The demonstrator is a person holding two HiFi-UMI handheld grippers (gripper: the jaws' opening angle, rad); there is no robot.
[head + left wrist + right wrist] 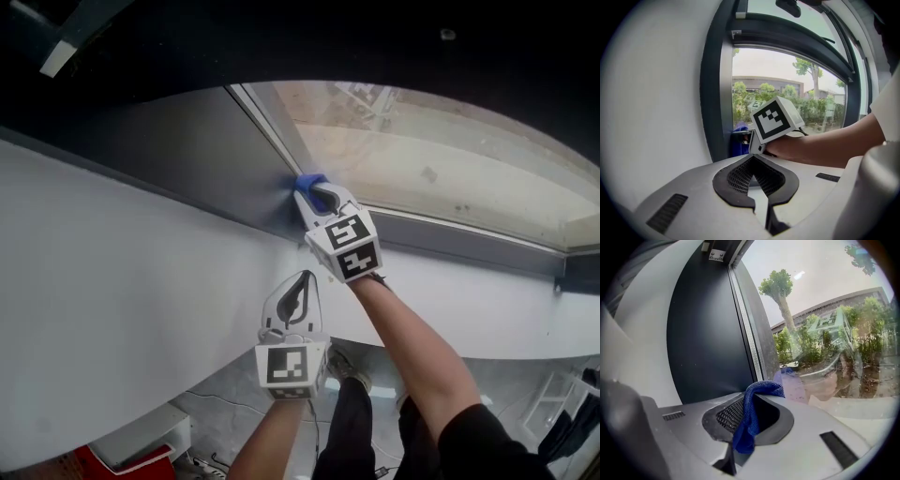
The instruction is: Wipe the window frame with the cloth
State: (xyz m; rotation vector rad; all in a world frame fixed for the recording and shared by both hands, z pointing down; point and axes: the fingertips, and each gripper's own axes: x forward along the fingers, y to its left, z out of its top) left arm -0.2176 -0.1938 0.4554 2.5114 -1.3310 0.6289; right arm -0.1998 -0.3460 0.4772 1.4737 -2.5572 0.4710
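— Where is the cloth sitting?
— Centre of the head view, against the frame. The right gripper fingers are clamping it. The left gripper fingers are closed, empty.
— Handling?
— Judging it soft, light and limp; pinching a bunched fold is suiting it.

cloth: blue | window frame: dark grey | wall: white | marker cube: black-white squares
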